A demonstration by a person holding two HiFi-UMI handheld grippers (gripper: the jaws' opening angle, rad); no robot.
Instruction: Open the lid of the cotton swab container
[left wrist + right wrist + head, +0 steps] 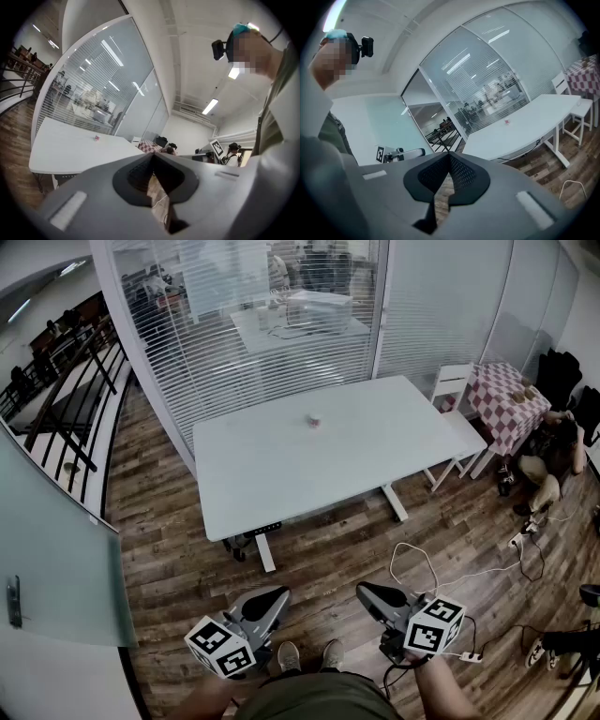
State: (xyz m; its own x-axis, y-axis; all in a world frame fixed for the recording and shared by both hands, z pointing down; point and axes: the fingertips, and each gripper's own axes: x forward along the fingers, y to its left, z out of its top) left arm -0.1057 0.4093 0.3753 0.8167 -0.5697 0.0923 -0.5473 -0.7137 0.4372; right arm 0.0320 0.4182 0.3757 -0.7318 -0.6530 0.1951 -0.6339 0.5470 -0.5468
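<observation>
The cotton swab container is a small pinkish thing on the far half of the white table. It shows as a tiny pink dot in the left gripper view and in the right gripper view. My left gripper and right gripper hang low by my body, over the wooden floor and well short of the table. Both are shut with nothing between the jaws. In the gripper views, the left gripper and the right gripper show jaw tips that meet.
A glass wall with blinds runs behind the table. A white chair and a checkered table stand at the right. White cables and a power strip lie on the floor near my right foot. A person crouches at the far right.
</observation>
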